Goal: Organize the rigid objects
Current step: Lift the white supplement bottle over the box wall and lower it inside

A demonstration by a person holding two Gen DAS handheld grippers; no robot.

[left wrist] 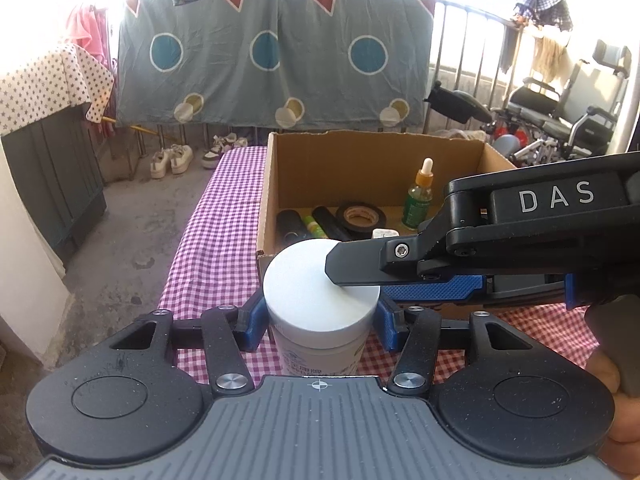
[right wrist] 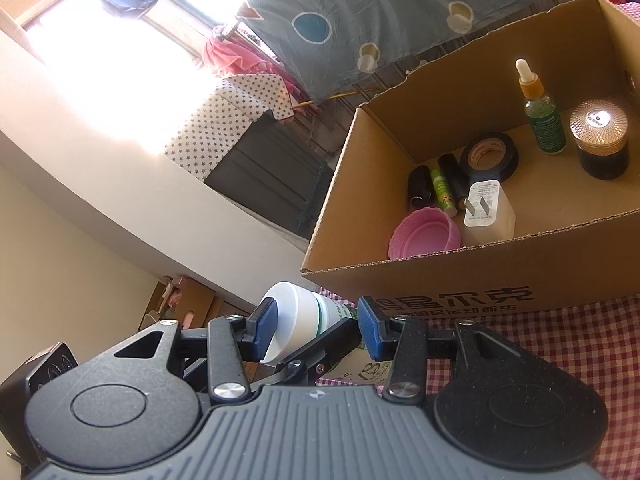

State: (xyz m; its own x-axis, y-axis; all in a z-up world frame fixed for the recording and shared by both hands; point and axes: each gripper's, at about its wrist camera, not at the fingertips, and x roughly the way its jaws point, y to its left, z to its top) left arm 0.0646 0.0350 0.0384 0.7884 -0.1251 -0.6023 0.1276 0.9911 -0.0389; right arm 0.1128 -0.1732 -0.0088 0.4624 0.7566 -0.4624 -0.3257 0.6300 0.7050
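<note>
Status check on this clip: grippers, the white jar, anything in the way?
Left gripper shut on white-lidded plastic jar. Right gripper straddling its lid, grip unclear. Brown cardboard box directly ahead, nothing between.

From my seat, the cardboard box (right wrist: 500, 276) stands open-topped just beyond the white jar (left wrist: 320, 300), and its near wall is the first thing in the way of a straight push forward. Inside, the left half of the floor is crowded: black tubes (right wrist: 420, 186), a green stick (right wrist: 442, 192), the tape roll (right wrist: 490, 156), the white plug (right wrist: 486, 208) and the pink cup (right wrist: 424, 238) against the near wall. The dropper bottle (right wrist: 542, 116) and the gold-lidded jar (right wrist: 600, 140) stand tall toward the back. Bare cardboard shows in the near right part of the floor. The right gripper (left wrist: 400, 276) crosses over the jar's lid, blocking it from above. To the left, the checked tabletop (left wrist: 216, 220) lies bare.
</note>
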